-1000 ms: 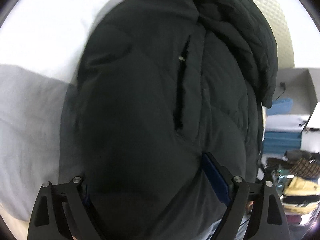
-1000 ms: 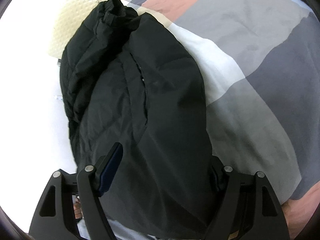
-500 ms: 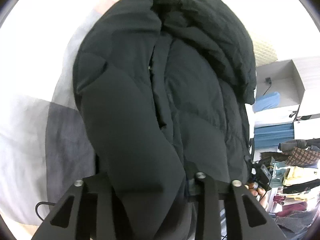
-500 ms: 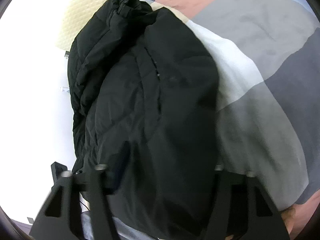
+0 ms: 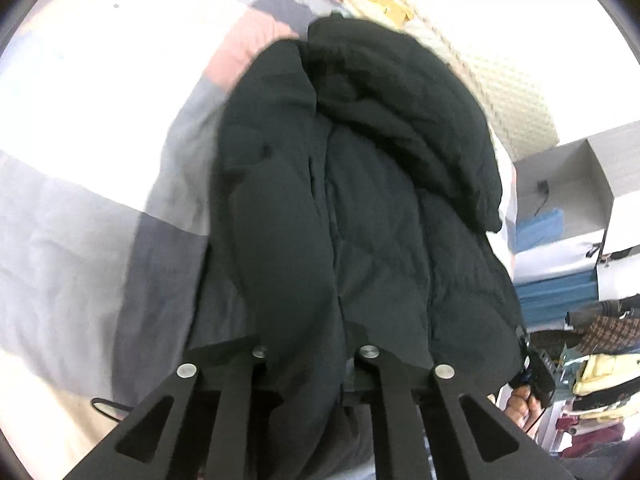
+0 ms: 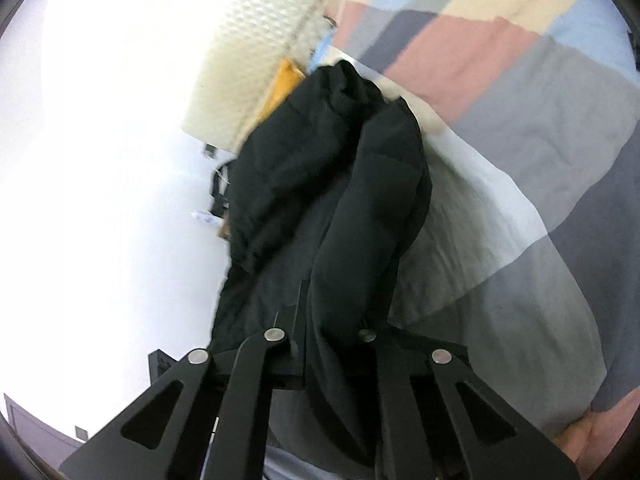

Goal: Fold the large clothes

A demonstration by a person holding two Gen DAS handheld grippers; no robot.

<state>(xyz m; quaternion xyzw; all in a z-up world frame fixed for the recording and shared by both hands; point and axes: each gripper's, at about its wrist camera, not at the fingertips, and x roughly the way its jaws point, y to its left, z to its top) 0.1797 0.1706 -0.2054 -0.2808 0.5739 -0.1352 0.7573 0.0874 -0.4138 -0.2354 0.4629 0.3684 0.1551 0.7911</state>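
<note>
Black puffer jacket (image 5: 360,220) over patchwork bedspread (image 6: 540,152): bulky, soft, slick shell, likely to slump. Left gripper (image 5: 310,354) and right gripper (image 6: 322,334) clenched on hem; best gripped at seams.

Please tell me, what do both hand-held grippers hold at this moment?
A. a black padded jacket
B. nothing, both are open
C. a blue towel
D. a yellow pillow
A: the left hand-held gripper and the right hand-held gripper each have their fingers closed on the hem of the black padded jacket, which hangs over the patchwork blanket.
</note>
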